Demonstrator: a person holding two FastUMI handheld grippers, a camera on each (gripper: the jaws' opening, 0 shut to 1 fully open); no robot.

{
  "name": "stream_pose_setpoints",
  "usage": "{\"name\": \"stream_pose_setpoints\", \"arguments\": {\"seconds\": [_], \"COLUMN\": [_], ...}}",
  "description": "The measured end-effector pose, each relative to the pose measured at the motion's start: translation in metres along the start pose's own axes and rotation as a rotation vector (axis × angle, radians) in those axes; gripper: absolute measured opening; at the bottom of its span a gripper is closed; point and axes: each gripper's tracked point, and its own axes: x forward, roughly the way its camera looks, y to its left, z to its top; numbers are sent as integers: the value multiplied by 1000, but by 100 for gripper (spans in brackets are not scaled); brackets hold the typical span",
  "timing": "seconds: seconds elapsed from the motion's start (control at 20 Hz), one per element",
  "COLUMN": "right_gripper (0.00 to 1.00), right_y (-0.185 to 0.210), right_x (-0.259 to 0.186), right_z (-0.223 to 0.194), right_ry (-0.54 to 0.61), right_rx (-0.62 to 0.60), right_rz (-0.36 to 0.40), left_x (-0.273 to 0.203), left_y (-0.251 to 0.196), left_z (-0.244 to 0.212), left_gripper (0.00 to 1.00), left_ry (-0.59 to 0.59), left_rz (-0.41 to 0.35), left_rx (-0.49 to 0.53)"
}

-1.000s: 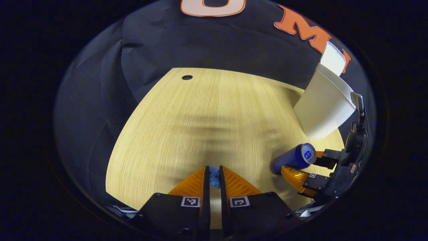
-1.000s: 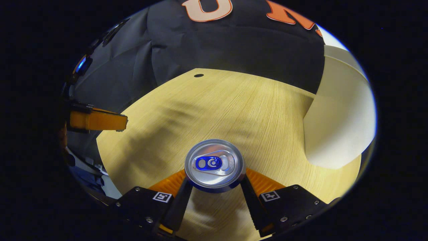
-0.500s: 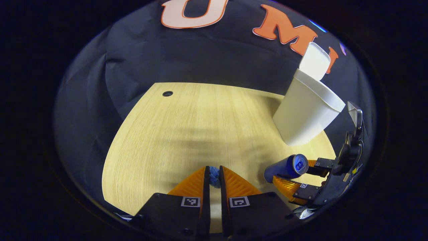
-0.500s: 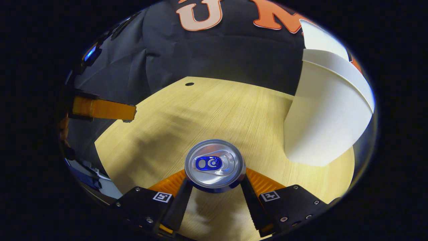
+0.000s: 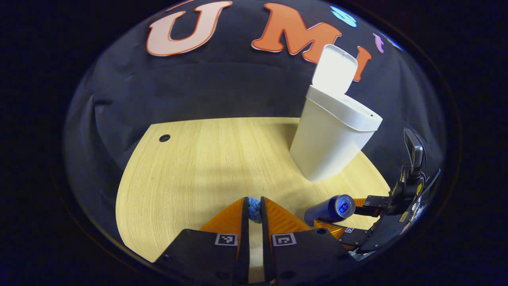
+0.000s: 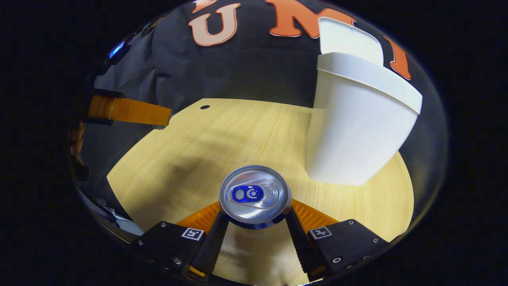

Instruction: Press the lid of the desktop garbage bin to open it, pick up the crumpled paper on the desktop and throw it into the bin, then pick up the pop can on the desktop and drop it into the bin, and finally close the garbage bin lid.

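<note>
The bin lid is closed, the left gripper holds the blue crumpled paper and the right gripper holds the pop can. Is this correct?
One thing is wrong: the bin lid is open, standing up behind the rim of the bin, as the left gripper view shows. The rest holds: the left gripper is shut on the blue crumpled paper, and the right gripper holds the pop can.
</note>
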Motion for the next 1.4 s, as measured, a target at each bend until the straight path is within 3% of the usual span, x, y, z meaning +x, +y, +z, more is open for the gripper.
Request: {"name": "stream_pose_setpoints", "arguments": {"seconds": [0.95,1.4], "right_gripper": [81,81], "right_y": [-58,-87], "right_x": [-59,-86], "right_z": [-22,-14], "right_ry": [-27,-65], "right_rx": [162,222], "right_rz": [-152,-221], "left_x": [33,46], "left_y": [-125,-175], "left_z": [116,168], "left_gripper": [18,17], "left_ry": [-236,-362], "left_rz": [-227,-309], "left_rx": [247,295]}}
